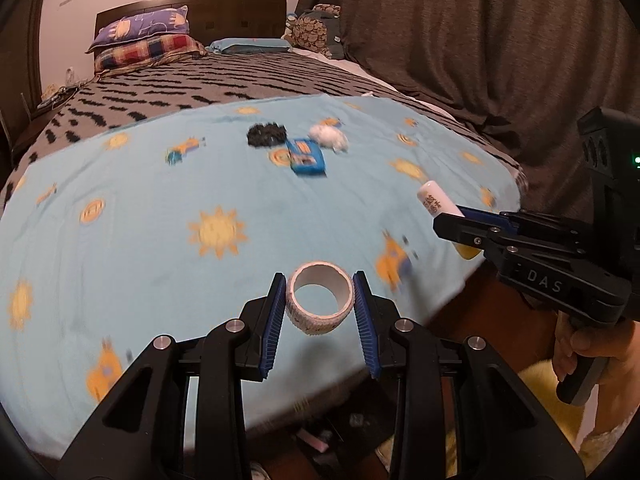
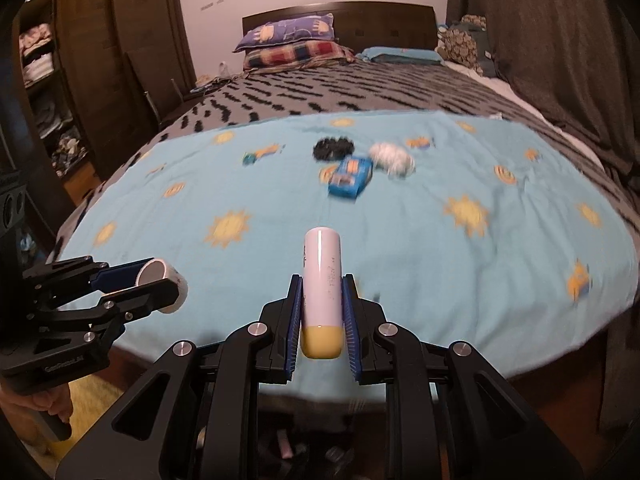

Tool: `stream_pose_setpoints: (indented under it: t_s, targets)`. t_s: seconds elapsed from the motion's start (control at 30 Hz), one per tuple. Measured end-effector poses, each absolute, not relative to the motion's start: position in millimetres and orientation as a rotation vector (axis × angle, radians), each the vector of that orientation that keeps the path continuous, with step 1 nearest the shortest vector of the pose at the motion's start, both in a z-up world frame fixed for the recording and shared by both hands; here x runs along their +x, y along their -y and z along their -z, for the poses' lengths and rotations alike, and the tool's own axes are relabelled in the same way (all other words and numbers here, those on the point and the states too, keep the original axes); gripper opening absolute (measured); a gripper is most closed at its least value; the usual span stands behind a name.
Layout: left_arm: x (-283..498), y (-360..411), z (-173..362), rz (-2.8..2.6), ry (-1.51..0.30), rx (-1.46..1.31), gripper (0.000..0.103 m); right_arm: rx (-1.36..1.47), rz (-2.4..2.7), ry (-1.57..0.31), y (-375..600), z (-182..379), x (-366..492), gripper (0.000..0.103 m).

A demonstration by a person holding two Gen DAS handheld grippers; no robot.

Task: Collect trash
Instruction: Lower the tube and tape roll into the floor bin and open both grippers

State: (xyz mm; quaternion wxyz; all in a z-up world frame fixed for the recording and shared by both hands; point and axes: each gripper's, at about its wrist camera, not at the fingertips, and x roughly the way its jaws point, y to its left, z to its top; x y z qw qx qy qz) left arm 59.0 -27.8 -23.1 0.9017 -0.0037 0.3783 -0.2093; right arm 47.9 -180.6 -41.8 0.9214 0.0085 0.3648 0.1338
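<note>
Left gripper [image 1: 320,300] clamps white tape roll [image 1: 320,304] between blue pads, held above near edge of light-blue sun-print sheet [image 1: 160,208]. Right gripper [image 2: 321,312] grips white tube [image 2: 322,284], yellow cap toward camera. Farther out on sheet: blue packet [image 2: 351,176], black clump [image 2: 332,148], white crumpled wad [image 2: 392,158], close together. Beyond: striped blanket [image 2: 320,96], pillows [image 2: 288,32].

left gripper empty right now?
No, the left gripper is shut on a white tape roll, held between its blue pads above the sun-print sheet.
</note>
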Motion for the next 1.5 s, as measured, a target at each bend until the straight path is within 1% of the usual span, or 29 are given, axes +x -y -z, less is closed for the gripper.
stream_pose_setpoints:
  t_s: [0.23, 0.43, 0.63, 0.83, 1.07, 1.23, 1.37, 1.4, 1.43, 1.47, 1.5]
  targets:
    - [11.0, 31.4, 62.3, 0.466, -0.828, -0.018, 0.032, 0.043, -0.250, -0.799, 187.6, 79.3, -3.3, 0.021]
    - [-11.4, 41.5, 109.5, 0.480, -0.911, -0.050, 0.032, 0.082, -0.235, -0.903, 190.8, 135.1, -24.7, 0.021]
    - [-14.5, 47.2, 155.9, 0.464, -1.009, -0.056, 0.032, 0.103, -0.224, -0.980, 185.7, 178.3, -27.4, 0.021]
    - [-11.6, 48.3, 198.7, 0.437, -1.105, -0.044, 0.032, 0.127, -0.213, -1.097, 180.1, 218.4, -14.8, 0.021]
    - [-4.1, 48.3, 232.6, 0.440, -1.178, -0.048, 0.032, 0.156, -0.217, -1.163, 173.3, 249.3, -9.2, 0.021]
    - [1.1, 47.5, 246.0, 0.443, -1.211, -0.062, 0.033, 0.179, -0.218, -1.171, 171.6, 254.0, -4.5, 0.022]
    - [0.1, 42.9, 242.8, 0.427, -1.202, -0.060, 0.044, 0.200, -0.199, -1.145, 183.4, 244.5, 0.1, 0.022]
    - [-0.5, 41.3, 240.8, 0.420, -1.198, -0.057, 0.045, 0.206, -0.195, -1.139, 187.3, 241.5, 0.2, 0.023]
    - [0.0, 40.0, 239.2, 0.418, -1.194, -0.057, 0.047, 0.211, -0.192, -1.133, 190.1, 238.8, 0.1, 0.029]
    - [-0.5, 38.6, 236.8, 0.412, -1.189, -0.055, 0.050, 0.217, -0.184, -1.122, 194.0, 234.4, -0.6, 0.032]
    - [-0.4, 37.3, 234.7, 0.406, -1.187, -0.052, 0.051, 0.221, -0.180, -1.115, 197.5, 231.3, -1.6, 0.037]
